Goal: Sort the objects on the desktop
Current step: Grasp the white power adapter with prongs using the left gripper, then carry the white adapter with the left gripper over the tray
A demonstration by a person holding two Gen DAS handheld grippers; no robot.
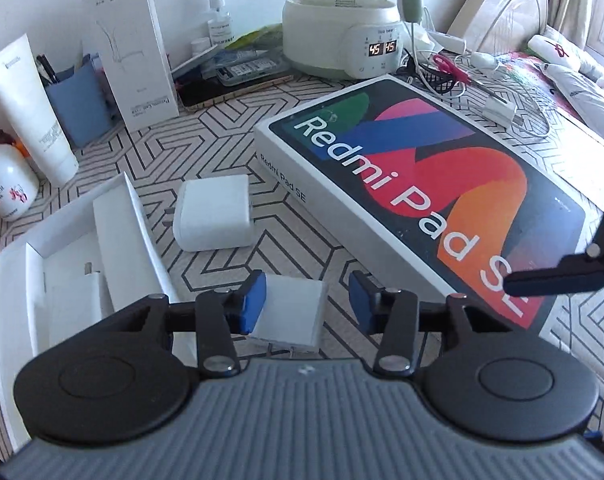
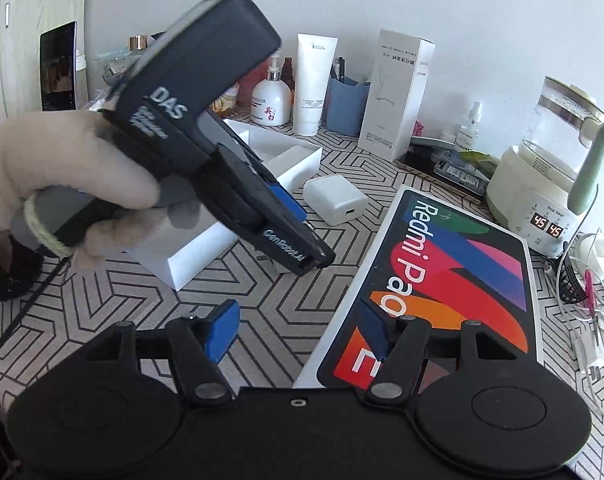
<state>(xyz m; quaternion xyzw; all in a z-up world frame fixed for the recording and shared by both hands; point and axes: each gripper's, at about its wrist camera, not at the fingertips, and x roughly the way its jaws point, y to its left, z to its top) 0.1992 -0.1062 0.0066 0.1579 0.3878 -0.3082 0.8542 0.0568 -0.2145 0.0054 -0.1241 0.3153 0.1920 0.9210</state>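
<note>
My left gripper (image 1: pixel 308 304) hangs low over the patterned table (image 1: pixel 221 128), open. A small flat white block (image 1: pixel 289 316) lies between its blue pads; the left pad overlaps its edge and the right pad stands clear of it. An open white box tray (image 1: pixel 61 260) sits to its left and a white charger (image 1: pixel 213 216) lies beyond. The Redmi Pad SE box (image 1: pixel 422 184) lies on the right. My right gripper (image 2: pixel 297 332) is open and empty, over the near edge of that tablet box (image 2: pixel 462 272). A gloved hand (image 2: pixel 61 168) holds the left gripper (image 2: pixel 314 248).
Along the back wall stand a lotion bottle (image 1: pixel 5 188), a white tube (image 1: pixel 29 108), a blue pen holder (image 1: pixel 77 100), a tall white carton (image 1: pixel 129 48) and a kettle on a base showing 45 (image 1: pixel 342 36). Cables and scissors (image 1: pixel 454 68) lie at the back right.
</note>
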